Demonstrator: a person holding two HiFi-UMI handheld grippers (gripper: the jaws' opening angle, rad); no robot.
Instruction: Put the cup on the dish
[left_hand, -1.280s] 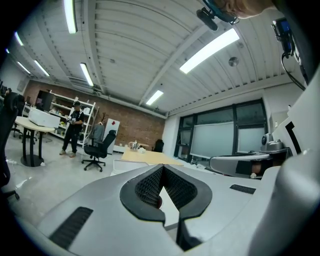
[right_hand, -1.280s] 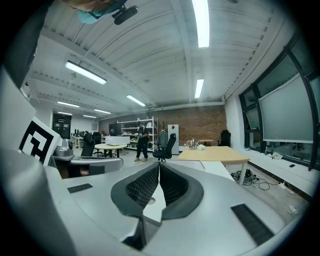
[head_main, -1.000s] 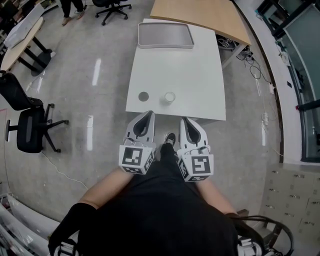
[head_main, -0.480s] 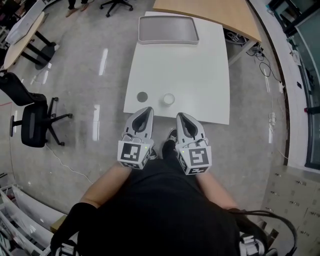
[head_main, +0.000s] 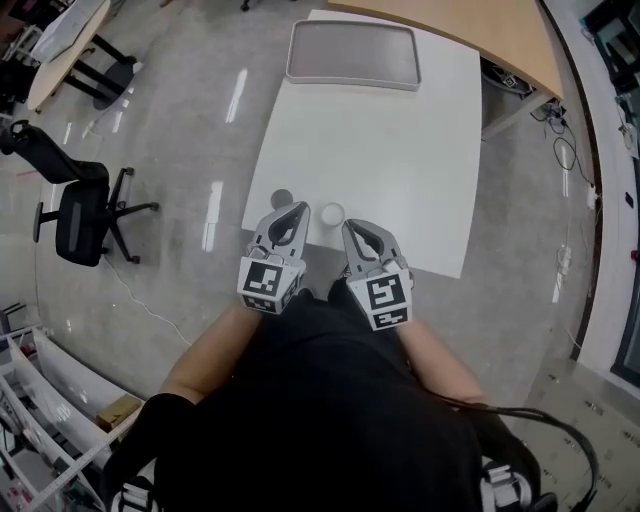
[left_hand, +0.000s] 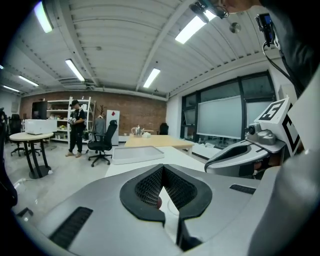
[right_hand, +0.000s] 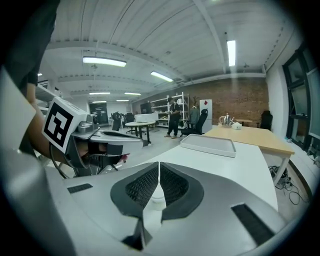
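Cup (head_main: 332, 213) stands in the head view close to the near edge of the white table (head_main: 400, 150). The small dark dish (head_main: 282, 199) lies just beside it toward the near-left corner, not touching it. We judge this small white cup to be light, thin-walled and easy to tip or crush, so a gentle grip across its side wall below the rim suits it. Its contents are too small to make out. The dish looks bare, and the grey tray (head_main: 352, 50) at the far edge shows nothing inside. The left gripper (head_main: 297, 208) and right gripper (head_main: 349, 226) hover over the near edge, close to the cup.

In the left gripper view, the jaws meet at their tips, clenched on nothing, with the tray (left_hand: 135, 154) far ahead.

In the right gripper view, the jaws are likewise pressed together and empty. The cup (right_hand: 156, 199) shows through the gap below their tips.
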